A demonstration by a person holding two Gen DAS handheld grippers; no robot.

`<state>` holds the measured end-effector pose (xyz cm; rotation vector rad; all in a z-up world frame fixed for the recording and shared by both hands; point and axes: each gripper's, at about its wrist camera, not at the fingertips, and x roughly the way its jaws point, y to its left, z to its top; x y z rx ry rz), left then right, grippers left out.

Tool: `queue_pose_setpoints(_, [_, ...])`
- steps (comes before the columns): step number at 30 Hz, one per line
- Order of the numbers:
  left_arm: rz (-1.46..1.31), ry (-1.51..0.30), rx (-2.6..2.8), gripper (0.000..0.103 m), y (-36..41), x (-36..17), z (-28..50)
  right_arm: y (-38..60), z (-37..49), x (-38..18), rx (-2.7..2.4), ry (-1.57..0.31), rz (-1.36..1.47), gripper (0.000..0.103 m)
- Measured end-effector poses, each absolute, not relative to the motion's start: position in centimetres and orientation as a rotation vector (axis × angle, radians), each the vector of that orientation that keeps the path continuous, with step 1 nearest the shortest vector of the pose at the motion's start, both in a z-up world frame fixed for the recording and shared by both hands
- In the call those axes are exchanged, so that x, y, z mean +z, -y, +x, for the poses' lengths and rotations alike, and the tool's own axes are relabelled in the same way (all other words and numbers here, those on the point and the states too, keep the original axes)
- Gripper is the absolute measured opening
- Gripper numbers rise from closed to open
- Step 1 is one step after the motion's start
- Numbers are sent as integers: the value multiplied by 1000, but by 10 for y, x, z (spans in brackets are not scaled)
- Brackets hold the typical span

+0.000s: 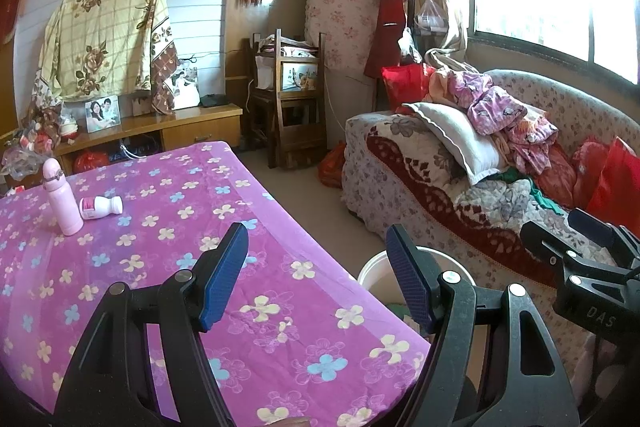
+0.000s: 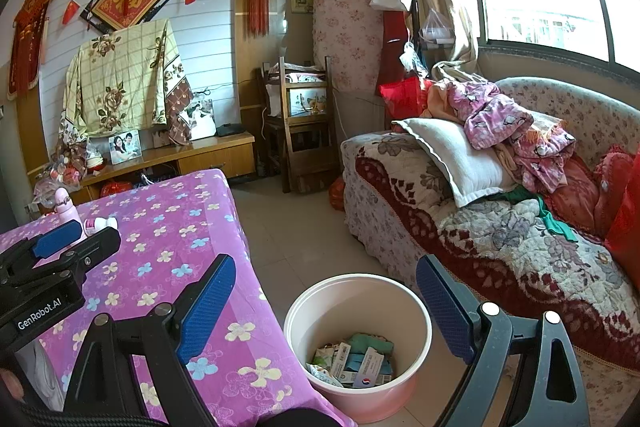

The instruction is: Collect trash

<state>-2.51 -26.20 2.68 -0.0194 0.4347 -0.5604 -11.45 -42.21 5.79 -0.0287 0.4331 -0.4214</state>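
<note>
Both claws are released and hold nothing: the left claw over the bench edge, the right claw above the pink bucket. Trash wrappers lie inside it, at 6 o'clock.

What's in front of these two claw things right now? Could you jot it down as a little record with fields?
Table: purple flowered cloth
On table: upright pink bottle; small white bottle lying on its side beside it
Bin: pale bucket on the floor by the table corner
Bin contents: cartons and wrappers
Left gripper: open, holding nothing
Right gripper: open, holding nothing, above the bucket
Nearby: sofa heaped with clothes
</note>
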Motion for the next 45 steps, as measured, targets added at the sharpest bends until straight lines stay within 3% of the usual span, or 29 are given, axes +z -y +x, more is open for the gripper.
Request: queue_pose_setpoints(45, [14, -420, -570, 71, 261, 30, -24, 424, -113, 57, -421, -436, -29, 91])
